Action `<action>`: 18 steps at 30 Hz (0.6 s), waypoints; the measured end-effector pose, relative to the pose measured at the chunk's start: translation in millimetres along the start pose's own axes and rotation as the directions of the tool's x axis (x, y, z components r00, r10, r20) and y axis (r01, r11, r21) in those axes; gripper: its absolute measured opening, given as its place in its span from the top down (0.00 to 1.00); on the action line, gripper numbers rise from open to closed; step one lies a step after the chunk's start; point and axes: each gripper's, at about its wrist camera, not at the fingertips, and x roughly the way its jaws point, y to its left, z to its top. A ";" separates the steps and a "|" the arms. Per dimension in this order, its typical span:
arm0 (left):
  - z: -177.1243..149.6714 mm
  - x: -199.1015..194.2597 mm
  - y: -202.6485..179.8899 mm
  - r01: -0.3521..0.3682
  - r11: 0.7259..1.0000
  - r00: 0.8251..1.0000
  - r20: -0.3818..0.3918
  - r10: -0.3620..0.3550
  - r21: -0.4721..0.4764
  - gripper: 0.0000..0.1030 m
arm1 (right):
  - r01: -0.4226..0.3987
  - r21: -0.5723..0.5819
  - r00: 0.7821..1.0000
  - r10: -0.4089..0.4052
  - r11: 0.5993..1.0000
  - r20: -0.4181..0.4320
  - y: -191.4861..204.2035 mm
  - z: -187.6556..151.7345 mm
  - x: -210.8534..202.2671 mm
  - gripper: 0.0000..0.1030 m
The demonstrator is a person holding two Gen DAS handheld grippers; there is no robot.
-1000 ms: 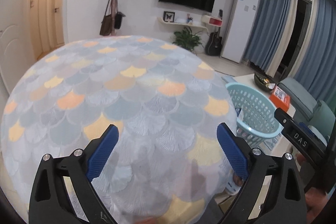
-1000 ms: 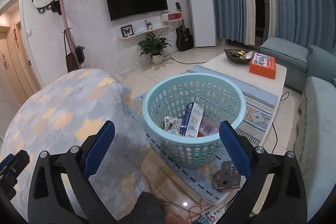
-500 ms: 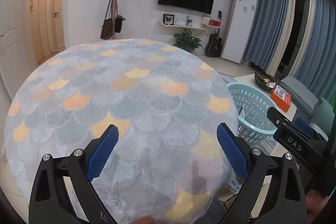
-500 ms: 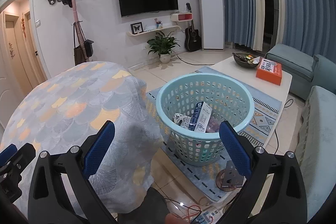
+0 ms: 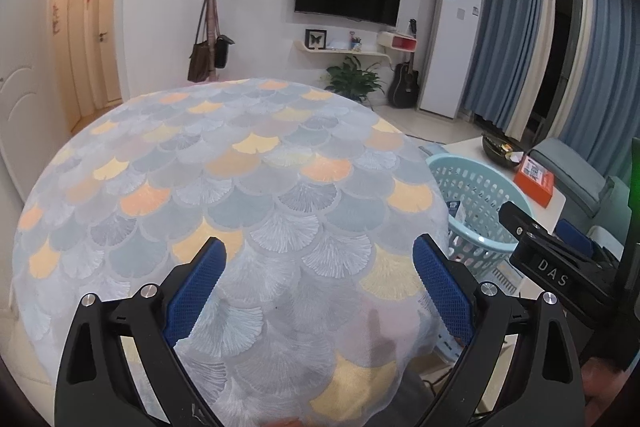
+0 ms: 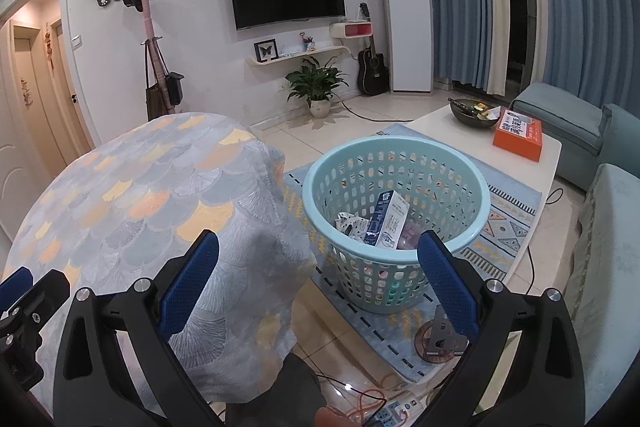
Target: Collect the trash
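Observation:
A light blue plastic basket [image 6: 440, 163] stands on the floor rug and holds trash: a white and blue carton [image 6: 388, 221], crumpled wrappers [image 6: 350, 225] and something pink. The basket also shows in the left wrist view [image 5: 472, 187], to the right of the table. My right gripper [image 6: 318, 269] is open and empty, held above the gap between table and basket. My left gripper [image 5: 318, 275] is open and empty above the round table with the scale-pattern cloth [image 5: 224, 187]. No trash shows on the cloth.
A white coffee table [image 6: 532, 167] behind the basket carries an orange box [image 6: 518, 135] and a dark bowl [image 6: 474, 113]. Blue-grey sofas [image 6: 608, 227] stand at the right. Cables and a power strip [image 6: 384, 413] lie on the floor. A metal stand [image 6: 440, 337] sits on the rug.
Both grippers have risen and pulled back a little, so the table and basket sit lower and farther in view. Both stay open and empty.

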 end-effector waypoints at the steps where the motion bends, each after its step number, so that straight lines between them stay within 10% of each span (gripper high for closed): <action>1: 0.1 0.0 0.2 0.001 1.000 1.000 0.000 -0.001 0.000 0.11 | -0.001 0.000 1.000 0.001 1.000 0.001 0.1 0.1 0.0 0.08; 18: 0.1 -3.1 -2.1 0.014 1.000 1.000 0.002 -0.014 0.001 0.11 | 0.007 0.004 1.000 -0.007 1.000 0.004 -0.5 -1.2 0.2 0.08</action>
